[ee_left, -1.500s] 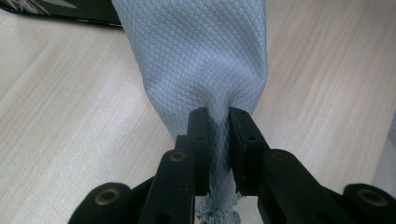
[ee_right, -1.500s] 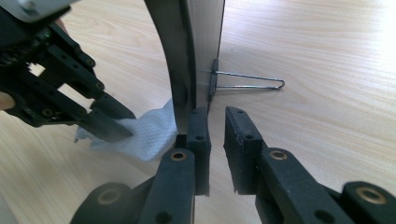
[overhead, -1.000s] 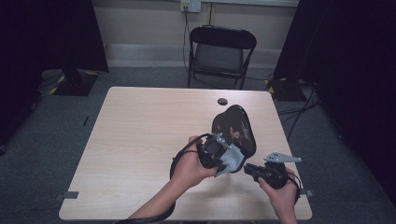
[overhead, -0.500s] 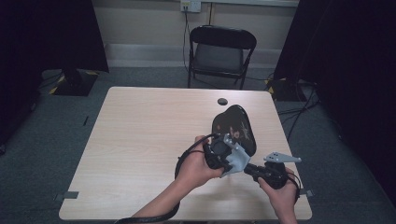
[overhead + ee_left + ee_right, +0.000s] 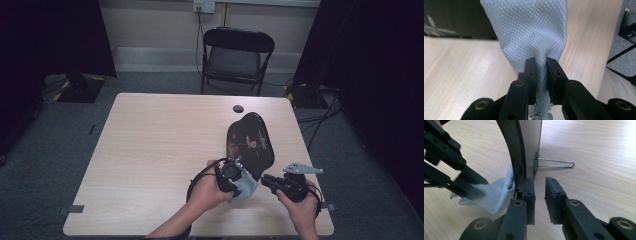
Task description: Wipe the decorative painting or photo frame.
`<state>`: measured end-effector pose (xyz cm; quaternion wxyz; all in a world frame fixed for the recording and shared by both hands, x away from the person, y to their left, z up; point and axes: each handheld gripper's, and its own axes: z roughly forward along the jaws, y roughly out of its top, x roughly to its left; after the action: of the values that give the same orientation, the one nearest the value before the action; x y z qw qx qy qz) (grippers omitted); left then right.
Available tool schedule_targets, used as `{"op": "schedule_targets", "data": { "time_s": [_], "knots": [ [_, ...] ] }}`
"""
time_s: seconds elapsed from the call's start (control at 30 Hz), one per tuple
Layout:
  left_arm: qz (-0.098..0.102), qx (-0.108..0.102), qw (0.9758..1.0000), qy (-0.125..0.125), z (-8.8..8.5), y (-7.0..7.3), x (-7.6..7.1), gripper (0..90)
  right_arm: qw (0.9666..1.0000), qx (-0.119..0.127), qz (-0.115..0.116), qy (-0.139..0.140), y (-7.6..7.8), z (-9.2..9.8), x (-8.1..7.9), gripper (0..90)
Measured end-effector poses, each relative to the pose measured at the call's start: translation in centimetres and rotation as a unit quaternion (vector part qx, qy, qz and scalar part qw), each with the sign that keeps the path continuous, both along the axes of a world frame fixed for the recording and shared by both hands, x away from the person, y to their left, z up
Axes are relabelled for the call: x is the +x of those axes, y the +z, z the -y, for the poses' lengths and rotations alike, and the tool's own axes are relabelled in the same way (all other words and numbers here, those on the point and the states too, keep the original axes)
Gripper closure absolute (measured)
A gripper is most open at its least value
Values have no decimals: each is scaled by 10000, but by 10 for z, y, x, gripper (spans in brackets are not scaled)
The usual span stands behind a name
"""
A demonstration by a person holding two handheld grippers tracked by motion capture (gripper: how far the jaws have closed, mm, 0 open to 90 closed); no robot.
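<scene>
White cloth (image 5: 529, 32) pinched tight between the left gripper (image 5: 540, 65) jaws, pressed against the low edge of the black plate (image 5: 250, 142) standing tilted on the table (image 5: 150, 150). Right gripper (image 5: 539, 185) jaws almost together, just beside the plate's edge, nothing seen between them.

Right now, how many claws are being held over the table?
2. The left claw pinches a pale cloth near the table's front edge; the right claw sits beside it, by the dark plaque.

White diamond-weave cloth (image 5: 529, 32) – glossy black plate (image 5: 251, 142) (reddish floral motif).
</scene>
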<state>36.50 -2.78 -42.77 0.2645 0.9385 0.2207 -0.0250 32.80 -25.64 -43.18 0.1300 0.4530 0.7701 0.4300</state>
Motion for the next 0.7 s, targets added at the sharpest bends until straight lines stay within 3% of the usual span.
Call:
{"op": "schedule_targets", "data": {
  "time_s": [0.4,0.7],
  "knots": [
    [-242,127,9996,63,-2,-25,1,802,10000,-27,22,-16,0,1,0,763],
    [-199,27,9997,-122,0,-14,-9,803,9999,-128,81,-52,-1,4,0,694]
  ]
}}
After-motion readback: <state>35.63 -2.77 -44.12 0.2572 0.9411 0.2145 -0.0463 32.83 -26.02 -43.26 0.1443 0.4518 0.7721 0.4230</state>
